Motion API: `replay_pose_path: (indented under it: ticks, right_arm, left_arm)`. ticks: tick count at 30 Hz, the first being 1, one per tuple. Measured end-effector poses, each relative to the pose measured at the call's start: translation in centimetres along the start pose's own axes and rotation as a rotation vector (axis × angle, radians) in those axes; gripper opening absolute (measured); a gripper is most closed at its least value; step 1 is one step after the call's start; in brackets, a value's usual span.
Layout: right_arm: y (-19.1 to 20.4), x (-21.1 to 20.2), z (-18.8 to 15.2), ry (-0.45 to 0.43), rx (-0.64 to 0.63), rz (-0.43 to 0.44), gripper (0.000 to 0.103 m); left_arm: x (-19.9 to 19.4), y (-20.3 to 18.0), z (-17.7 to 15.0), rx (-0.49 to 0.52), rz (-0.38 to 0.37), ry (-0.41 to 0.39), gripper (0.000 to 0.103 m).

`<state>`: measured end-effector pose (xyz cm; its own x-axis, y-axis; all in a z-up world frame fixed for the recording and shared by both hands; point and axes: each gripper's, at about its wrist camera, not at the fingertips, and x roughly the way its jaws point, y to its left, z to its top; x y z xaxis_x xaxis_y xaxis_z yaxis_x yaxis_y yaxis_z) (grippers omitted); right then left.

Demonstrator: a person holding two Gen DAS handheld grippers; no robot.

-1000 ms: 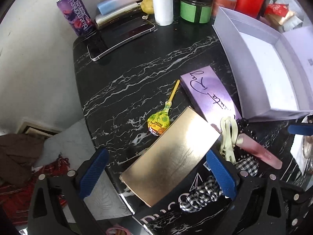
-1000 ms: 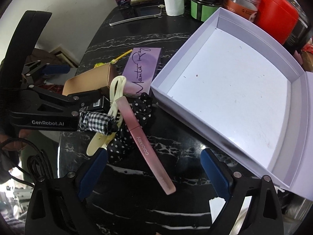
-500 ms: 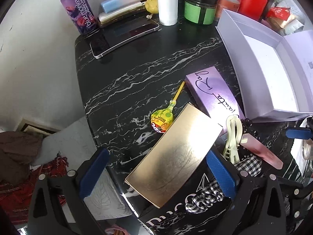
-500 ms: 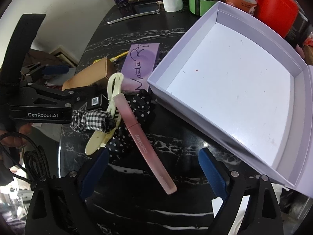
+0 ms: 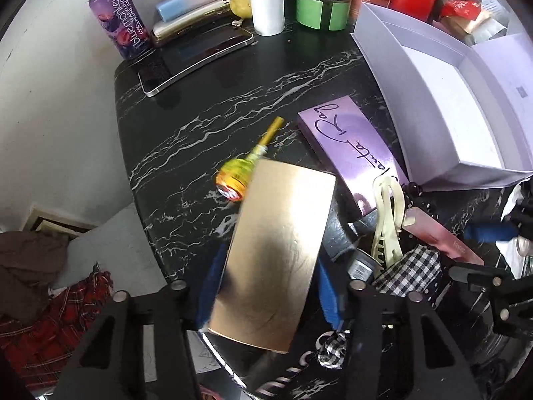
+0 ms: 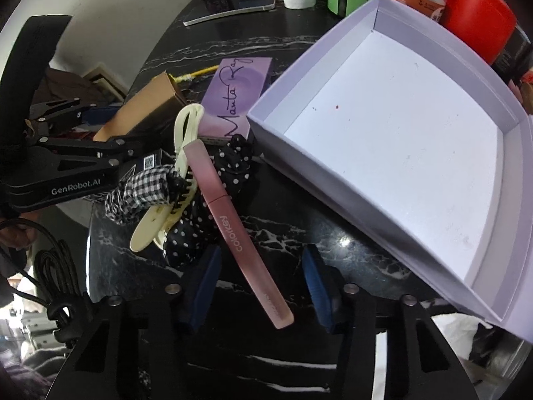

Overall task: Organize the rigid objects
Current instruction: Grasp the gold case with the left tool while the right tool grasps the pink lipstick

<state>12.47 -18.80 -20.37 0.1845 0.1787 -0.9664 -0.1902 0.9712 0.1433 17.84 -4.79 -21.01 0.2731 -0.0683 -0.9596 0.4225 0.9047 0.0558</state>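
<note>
A flat gold box [image 5: 276,250] sits between the blue pads of my left gripper [image 5: 269,291]. The jaws are closing and press on its long sides. Its far corner covers part of a yellow lollipop [image 5: 233,180]. A pink lip-gloss tube [image 6: 233,226] lies slanted on the black marble table [image 6: 299,233], leaning on a cream hair clip [image 6: 166,206] and a polka-dot scrunchie [image 6: 230,166]. My right gripper [image 6: 261,273] straddles the tube's near end. Its jaws are closing, with a gap still showing on both sides. The open white box [image 6: 333,180] is to the right, and a purple box [image 5: 349,146] lies beside it.
A checked fabric piece [image 6: 140,190] lies by the clip. At the table's back stand a purple can [image 5: 120,23], a phone [image 5: 196,53], a white bottle [image 5: 266,0], a green-labelled jar [image 5: 323,6] and a red container [image 6: 479,16]. The table edge drops off at the left.
Both pairs of jaws have narrowed a lot. The gold box has turned lengthwise between the left pads and now covers part of the lollipop. The pink tube has not moved.
</note>
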Motion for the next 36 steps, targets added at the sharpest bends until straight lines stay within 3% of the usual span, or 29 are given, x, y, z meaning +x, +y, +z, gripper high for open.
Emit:
replay_pose_path:
  ticks: [3, 9, 22, 36]
  right_arm:
    - [-0.1, 0.4, -0.2, 0.019, 0.011, 0.016, 0.024]
    - [1.0, 0.0, -0.6, 0.021, -0.039, 0.008, 0.015]
    - [2.8, -2.0, -1.4, -0.009, -0.012, 0.011, 0.013]
    - [3.1, -5.6, -3.1, -0.035, 0.007, -0.009, 0.013]
  left_arm:
    - [-0.5, -0.2, -0.1, 0.006, -0.011, 0.002, 0.046]
    - [-0.9, -0.3, -0.6, 0.001, -0.028, 0.007, 0.045]
    - [-4.2, 0.3, -1.7, -0.063, -0.034, -0.033, 0.044]
    - [-8.0, -1.2, -2.8, -0.014, -0.024, -0.074, 0.044]
